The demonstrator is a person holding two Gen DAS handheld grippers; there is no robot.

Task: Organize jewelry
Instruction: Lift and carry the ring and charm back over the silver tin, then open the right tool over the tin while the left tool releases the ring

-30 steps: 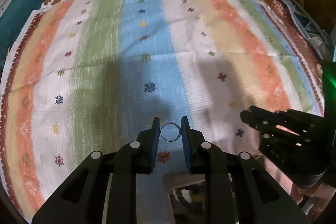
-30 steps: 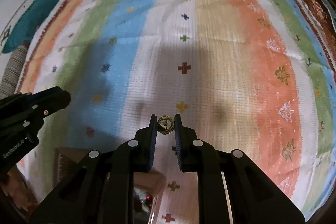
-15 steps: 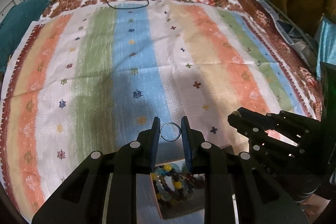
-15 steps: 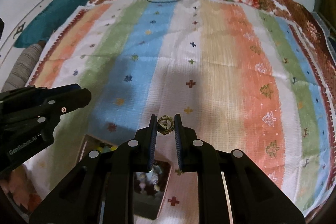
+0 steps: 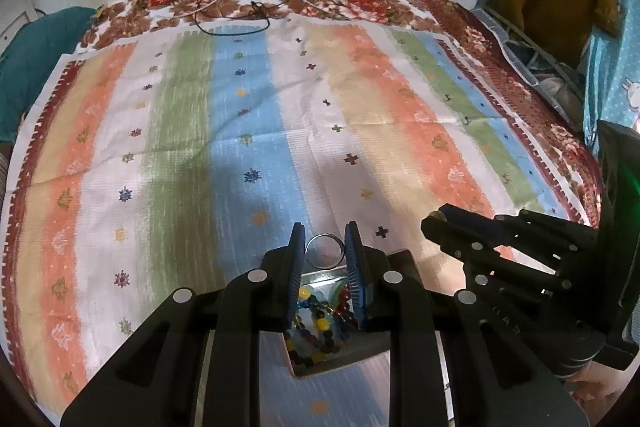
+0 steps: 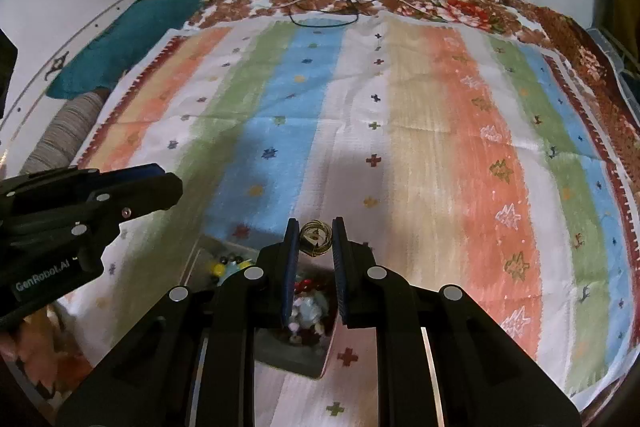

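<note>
Left tool (image 5: 325, 251) clamped on thin silver metal ring (image 5: 325, 251), right tool (image 6: 316, 239) clamped on small coiled gold ornament (image 6: 316, 238); both poised directly above open bead-filled jewelry box (image 5: 400, 259) on striped bedspread (image 5: 240, 115).

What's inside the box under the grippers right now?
The box holds mixed colored beads, seemingly strung. Gripper fingers cover much of it, so the rest of its contents can't be seen.

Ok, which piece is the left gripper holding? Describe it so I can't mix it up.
On the striped cloth sits an open box of coloured beads. Above it, the left gripper pinches a plain silver ring. The right gripper holds a tangled gold wire piece instead.
</note>
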